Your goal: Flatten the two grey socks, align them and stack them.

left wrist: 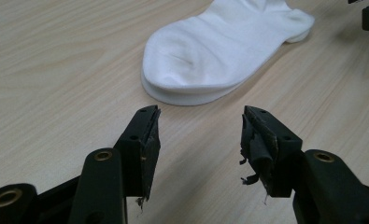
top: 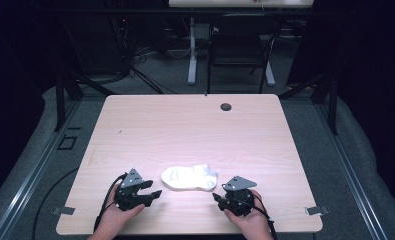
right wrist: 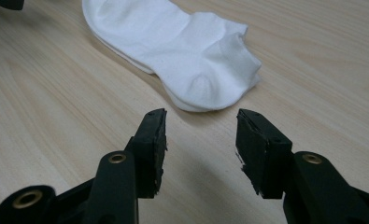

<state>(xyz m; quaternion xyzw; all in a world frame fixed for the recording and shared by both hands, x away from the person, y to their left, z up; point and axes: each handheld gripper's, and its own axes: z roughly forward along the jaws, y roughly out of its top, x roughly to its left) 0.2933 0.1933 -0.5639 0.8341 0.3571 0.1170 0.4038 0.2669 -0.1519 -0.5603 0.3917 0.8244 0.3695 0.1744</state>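
Observation:
A pair of white ankle socks [top: 189,177] lies stacked flat near the front middle of the light wooden table [top: 185,130]. My left gripper [top: 154,191] rests just left of the toe end, held in a hand, jaws open and empty. In the left gripper view the socks' toe end [left wrist: 205,60] lies a short way ahead of the open left gripper [left wrist: 200,119]. My right gripper [top: 217,197] sits just right of the heel end, open and empty. In the right gripper view the heel and cuff [right wrist: 196,70] lie just beyond the right gripper [right wrist: 201,119].
A round dark cable hole [top: 226,106] sits near the table's far edge. Beyond the table stand a black chair [top: 237,47] and a white desk leg [top: 192,50]. Metal rails [top: 30,170] run along the floor on both sides. Cables [top: 110,192] trail from each gripper.

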